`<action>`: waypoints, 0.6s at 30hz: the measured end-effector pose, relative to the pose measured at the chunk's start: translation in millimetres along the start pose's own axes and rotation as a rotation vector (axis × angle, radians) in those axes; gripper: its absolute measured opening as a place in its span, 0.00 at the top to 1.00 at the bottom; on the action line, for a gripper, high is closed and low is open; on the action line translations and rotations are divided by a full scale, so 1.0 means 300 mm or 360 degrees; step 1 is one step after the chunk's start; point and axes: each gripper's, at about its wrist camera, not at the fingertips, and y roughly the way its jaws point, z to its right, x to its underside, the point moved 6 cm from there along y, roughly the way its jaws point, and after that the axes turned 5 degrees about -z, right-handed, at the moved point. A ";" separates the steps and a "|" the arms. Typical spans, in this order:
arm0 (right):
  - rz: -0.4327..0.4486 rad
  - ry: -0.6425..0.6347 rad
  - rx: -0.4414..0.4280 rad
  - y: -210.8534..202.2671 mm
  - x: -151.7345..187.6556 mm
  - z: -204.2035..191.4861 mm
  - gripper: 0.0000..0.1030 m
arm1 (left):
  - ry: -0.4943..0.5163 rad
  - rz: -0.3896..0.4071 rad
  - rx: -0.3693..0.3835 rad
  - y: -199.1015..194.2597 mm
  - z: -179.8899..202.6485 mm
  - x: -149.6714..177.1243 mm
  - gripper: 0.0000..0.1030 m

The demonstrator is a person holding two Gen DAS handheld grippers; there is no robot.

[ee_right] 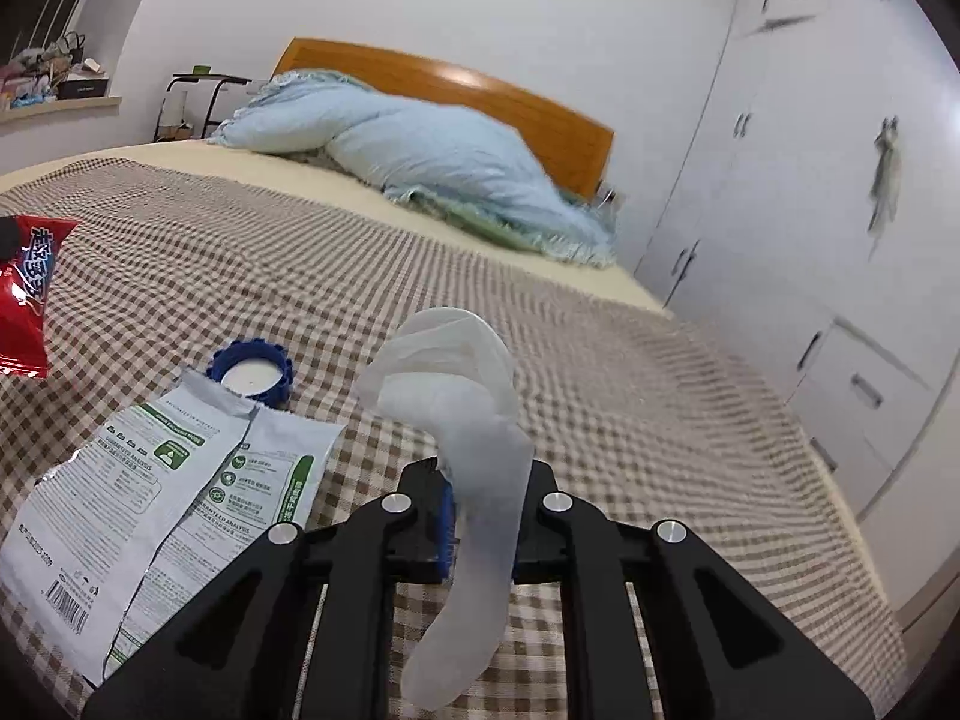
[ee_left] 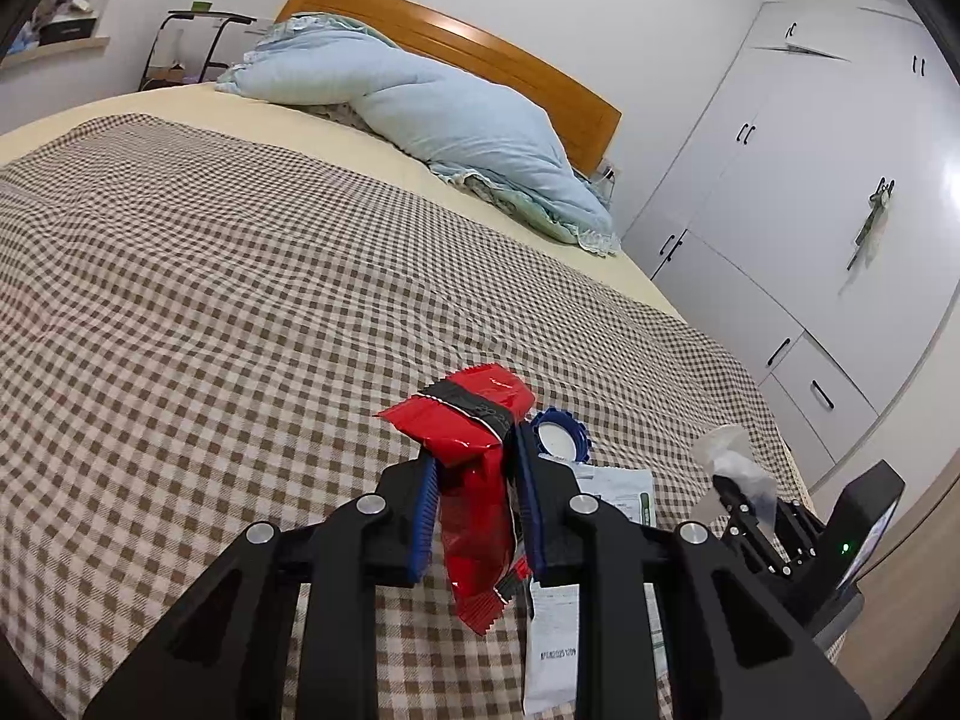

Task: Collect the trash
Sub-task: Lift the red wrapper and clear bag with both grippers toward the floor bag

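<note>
My left gripper (ee_left: 474, 468) is shut on a red snack wrapper (ee_left: 474, 516), which hangs crumpled above the checked bedspread (ee_left: 210, 312). The same red wrapper (ee_right: 24, 294) shows at the left edge of the right wrist view. My right gripper (ee_right: 483, 498) is shut on a translucent white plastic glove or bag (ee_right: 462, 420), lifted off the bed; that gripper (ee_left: 741, 495) and its white plastic (ee_left: 732, 456) also appear at the right of the left wrist view. A torn white pouch (ee_right: 180, 492) and a blue lid (ee_right: 252, 372) lie on the bedspread.
A light blue duvet (ee_left: 420, 102) is heaped against the wooden headboard (ee_left: 480, 54). White wardrobe doors (ee_left: 810, 210) line the right side. A black side stand (ee_left: 198, 42) is behind the bed at the left. The bed's right edge runs close to my right gripper.
</note>
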 end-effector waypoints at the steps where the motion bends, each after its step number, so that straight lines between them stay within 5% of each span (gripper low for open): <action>1: 0.0013 -0.0011 0.0027 -0.009 -0.001 -0.001 0.89 | -0.0005 0.0002 0.0004 -0.011 -0.002 0.002 0.80; 4: 0.0073 -0.0055 0.0086 -0.066 0.000 -0.008 0.89 | -0.0003 0.0014 0.0013 -0.036 -0.001 0.007 0.80; 18: 0.0150 0.0070 -0.0071 -0.348 0.076 0.040 0.89 | 0.0106 0.0036 0.0070 -0.188 0.064 0.098 0.80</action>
